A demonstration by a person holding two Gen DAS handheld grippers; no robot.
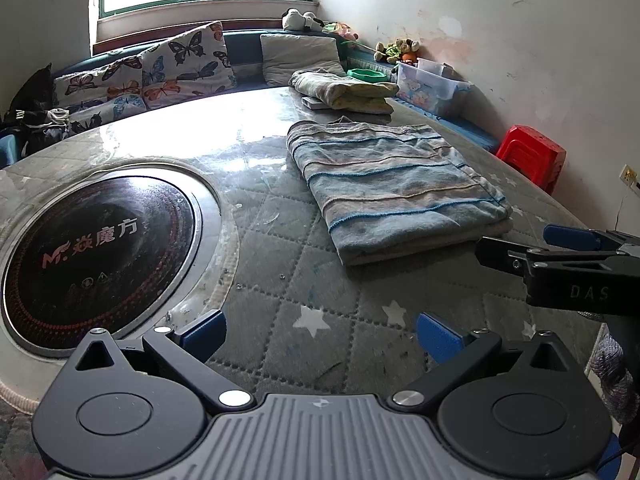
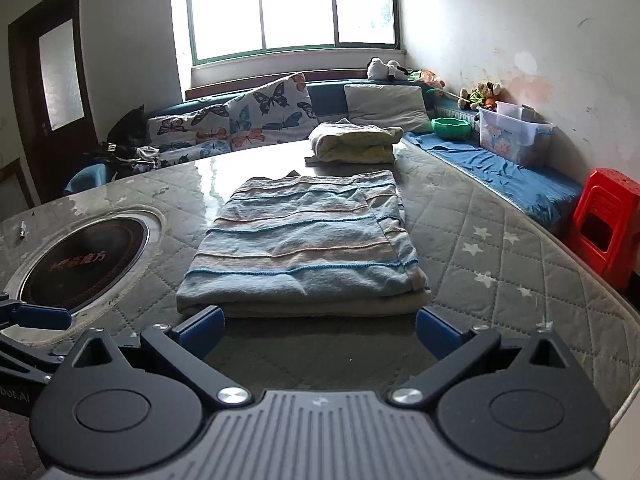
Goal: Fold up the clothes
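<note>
A blue striped garment (image 1: 396, 188) lies folded into a flat rectangle on the round quilted table (image 1: 320, 320). In the right wrist view the folded garment (image 2: 308, 240) sits just ahead of my right gripper (image 2: 320, 330), which is open and empty at its near edge. My left gripper (image 1: 320, 332) is open and empty, over the table to the left of the garment. The right gripper (image 1: 560, 252) also shows at the right edge of the left wrist view. A second folded yellowish cloth (image 1: 344, 90) lies at the table's far side.
A black round induction cooktop (image 1: 96, 256) is set into the table at the left. Butterfly cushions (image 1: 160, 72) and a bench line the far wall. A clear plastic box (image 2: 516, 136), a green bowl (image 2: 452, 128) and a red stool (image 2: 604, 224) stand at the right.
</note>
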